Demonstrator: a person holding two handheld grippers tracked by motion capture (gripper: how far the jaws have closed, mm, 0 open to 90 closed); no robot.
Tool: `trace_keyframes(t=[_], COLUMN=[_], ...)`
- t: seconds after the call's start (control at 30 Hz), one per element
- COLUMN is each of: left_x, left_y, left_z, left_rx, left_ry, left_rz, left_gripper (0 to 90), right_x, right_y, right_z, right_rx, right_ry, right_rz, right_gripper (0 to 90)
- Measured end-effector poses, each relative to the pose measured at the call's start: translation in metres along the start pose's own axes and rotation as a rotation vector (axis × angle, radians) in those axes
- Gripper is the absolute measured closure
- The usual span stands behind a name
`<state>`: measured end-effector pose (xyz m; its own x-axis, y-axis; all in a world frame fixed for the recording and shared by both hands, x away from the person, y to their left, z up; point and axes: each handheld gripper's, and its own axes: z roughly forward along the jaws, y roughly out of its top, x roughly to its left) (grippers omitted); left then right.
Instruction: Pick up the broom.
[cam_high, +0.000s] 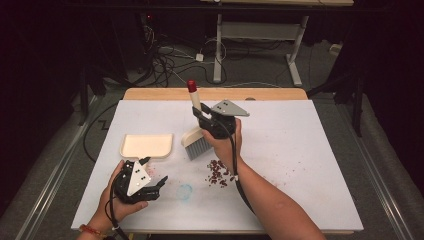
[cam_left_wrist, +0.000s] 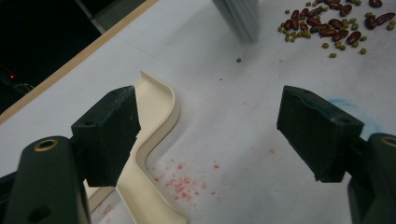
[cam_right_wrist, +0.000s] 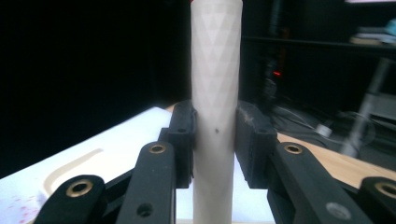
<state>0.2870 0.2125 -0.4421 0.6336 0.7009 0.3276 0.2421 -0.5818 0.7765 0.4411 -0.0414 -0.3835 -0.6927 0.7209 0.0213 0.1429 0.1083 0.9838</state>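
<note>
Smooth cream plastic dustpan (cam_high: 146, 145); faceted matt brush handle (cam_right_wrist: 215, 93).

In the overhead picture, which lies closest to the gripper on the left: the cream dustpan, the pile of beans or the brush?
From the left gripper:
1. Dustpan, just beyond it.
2. Beans, to its right.
3. Brush, farther back, held upright by the right gripper.

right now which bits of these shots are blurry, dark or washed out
High view: the table is evenly lit, the room beyond nearly black. Left gripper view: the brush bristles at the top edge are smeared, the beans soft. Right gripper view: the brush handle is bright and slightly washed out against a dark, unfocused background.
</note>
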Motion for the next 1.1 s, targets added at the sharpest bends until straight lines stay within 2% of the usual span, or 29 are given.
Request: trace_keyframes(t=[0.03, 0.07, 0.17, 0.2, 0.3, 0.37, 0.5, 0.6, 0.63, 0.73, 0.83, 0.87, 0.93, 1.1], left_x=[0.000, 0.000, 0.000, 0.000, 0.000, 0.000, -0.001, -0.002, -0.002, -0.003, -0.003, -0.004, -0.005, -0.009], left_y=[0.000, -0.001, -0.002, -0.003, -0.003, -0.004, -0.004, -0.004, -0.004, -0.004, -0.003, -0.003, -0.001, 0.003], left_z=[0.000, 0.000, 0.000, 0.000, -0.001, -0.001, -0.001, -0.001, -0.001, 0.000, 0.001, 0.001, 0.003, 0.007], left_rx=[-0.002, -0.002, 0.008, 0.007, 0.011, 0.011, 0.016, 0.018, 0.017, 0.021, 0.024, 0.026, 0.029, 0.039], left_ry=[0.000, 0.001, -0.002, -0.002, -0.003, -0.005, -0.008, -0.011, -0.012, -0.013, -0.015, -0.016, -0.017, -0.024], left_rz=[-0.004, -0.008, -0.004, -0.006, -0.006, -0.007, 0.000, 0.002, 0.002, -0.002, -0.002, 0.000, 0.005, 0.022], left_gripper=[20.5, 20.5, 20.5, 20.5, 20.5, 20.5, 20.5, 20.5, 20.5, 20.5, 20.5, 20.5, 20.5, 20.5], right_x=[0.001, 0.001, 0.005, 0.005, 0.005, 0.003, 0.001, -0.003, -0.007, -0.015, -0.025, -0.025, -0.034, -0.042], right_y=[-0.001, -0.001, -0.006, -0.007, -0.012, -0.016, -0.017, -0.017, -0.018, -0.020, -0.022, -0.022, -0.024, -0.025], right_z=[0.005, 0.005, 0.020, 0.023, 0.031, 0.033, 0.030, 0.021, 0.011, -0.008, -0.026, -0.026, -0.043, -0.058], right_rx=[-0.001, -0.001, 0.010, 0.014, 0.032, 0.057, 0.060, 0.059, 0.058, 0.065, 0.060, 0.060, 0.055, 0.046], right_ry=[0.025, 0.025, 0.056, 0.066, 0.071, 0.080, 0.077, 0.090, 0.101, 0.117, 0.120, 0.120, 0.107, 0.096], right_rz=[-0.006, -0.006, -0.027, -0.018, -0.009, -0.024, -0.032, -0.045, -0.068, -0.078, -0.076, -0.076, -0.073, -0.057], right_gripper=[70.5, 70.5, 70.6, 70.5, 70.5, 70.5, 70.5, 70.6, 70.6, 70.6, 70.6, 70.6, 70.6, 70.6])
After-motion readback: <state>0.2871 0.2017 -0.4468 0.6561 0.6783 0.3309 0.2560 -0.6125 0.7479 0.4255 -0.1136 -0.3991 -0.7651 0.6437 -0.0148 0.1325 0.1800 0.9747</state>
